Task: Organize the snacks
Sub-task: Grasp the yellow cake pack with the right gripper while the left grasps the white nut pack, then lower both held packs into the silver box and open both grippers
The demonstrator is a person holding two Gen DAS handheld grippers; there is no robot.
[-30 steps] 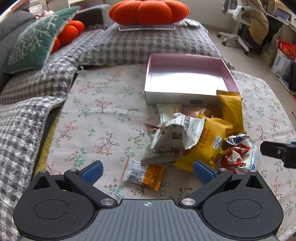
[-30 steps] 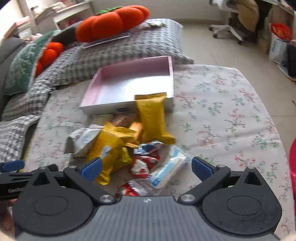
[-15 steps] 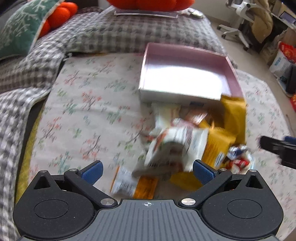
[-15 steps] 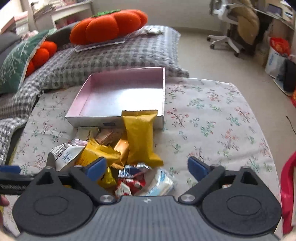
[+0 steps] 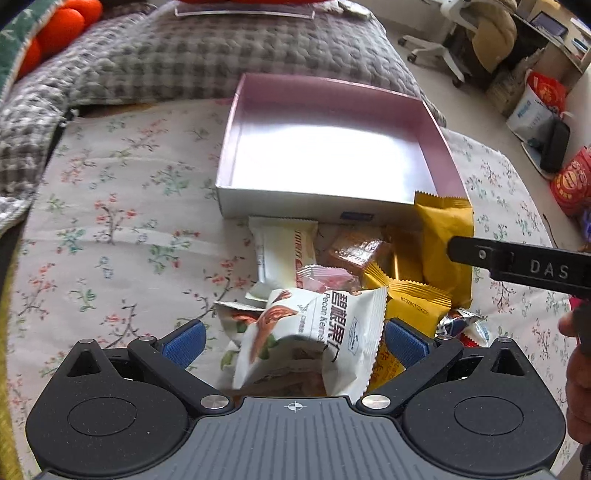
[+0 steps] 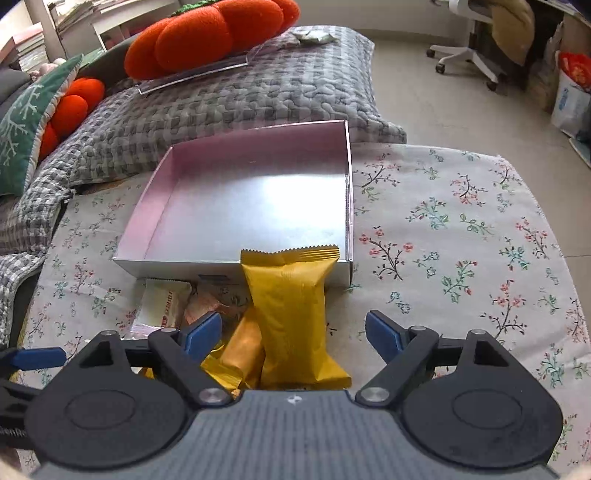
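An empty pink box (image 5: pixel 332 155) (image 6: pixel 255 199) sits on the floral cloth. A pile of snack packets lies at its near side. My left gripper (image 5: pixel 293 338) is open, its fingers either side of a white pecan packet (image 5: pixel 314 332). My right gripper (image 6: pixel 293 334) is open, over a long yellow packet (image 6: pixel 291 302) that leans on the box's front wall. That yellow packet also shows in the left wrist view (image 5: pixel 443 236). A white packet (image 5: pixel 284 251), a brown one (image 5: pixel 354 251) and a smaller yellow one (image 5: pixel 413 306) lie in the pile.
A grey checked quilt (image 6: pixel 229 96) with orange pumpkin cushions (image 6: pixel 210 33) lies behind the box. A green pillow (image 6: pixel 22 122) is at the left. An office chair (image 6: pixel 491 40) and bags (image 5: pixel 535 107) stand on the floor to the right. The right gripper's finger (image 5: pixel 517 264) crosses the left wrist view.
Both grippers have moved forward toward the box and down over the pile. The pecan packet now lies between my left fingers, the long yellow packet between my right fingers. Both stay open.
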